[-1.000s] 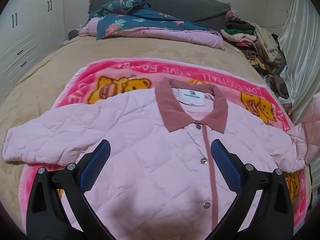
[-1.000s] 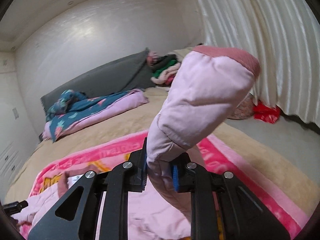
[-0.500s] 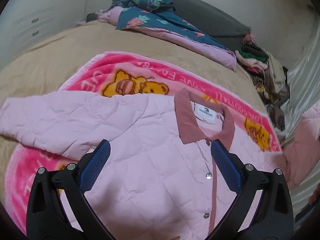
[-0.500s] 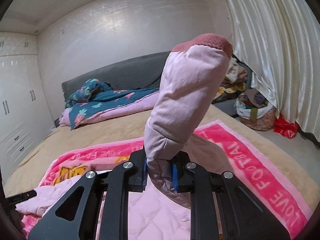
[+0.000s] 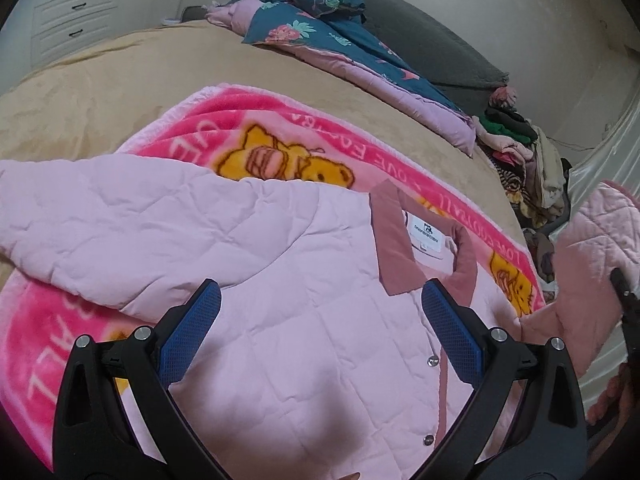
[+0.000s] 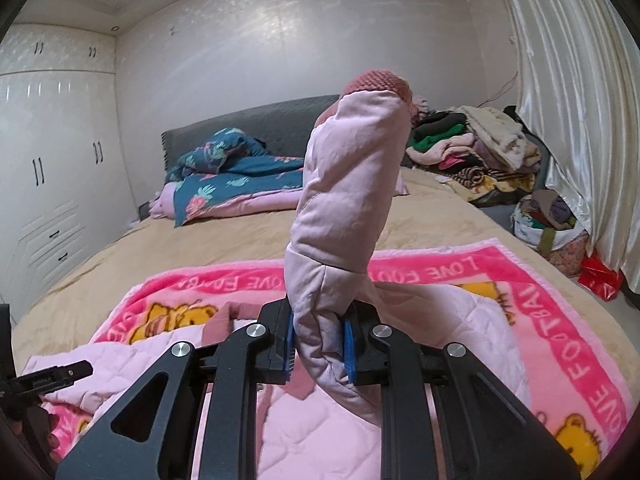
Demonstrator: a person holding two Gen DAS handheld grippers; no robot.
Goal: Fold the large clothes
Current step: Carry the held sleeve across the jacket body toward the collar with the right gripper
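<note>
A pink quilted jacket (image 5: 304,320) is lying front side up on a bright pink blanket (image 5: 248,120) with yellow bears and white letters on it. The blanket is lying on a tan bed (image 5: 120,76). The jacket is buttoned shut with little silver snaps. Its darker pink collar (image 5: 394,248) is lying flat, and a white label is showing inside it.

The left gripper (image 5: 320,320) is hanging over the chest of the jacket. Its two blue pads are standing wide apart, and nothing is sitting between them. One long sleeve is lying stretched out flat toward the left side of the left wrist view.

The right gripper (image 6: 319,343) is pinching the other sleeve (image 6: 352,184). Its blue pads are squeezing the soft cloth tight from both sides. The sleeve is sticking up tall above the pads, and its darker pink cuff (image 6: 378,82) is sitting at the very top. The rest of that sleeve is bending down and joining the jacket on the blanket.

At the far end of the bed, a dark blue flowery quilt (image 6: 228,172) is lying in a bunch against a grey headboard (image 6: 256,128). A messy pile of clothes (image 6: 476,148) is sitting near the shiny white curtain (image 6: 568,100). A white wardrobe (image 6: 52,168) is standing on the other side.
</note>
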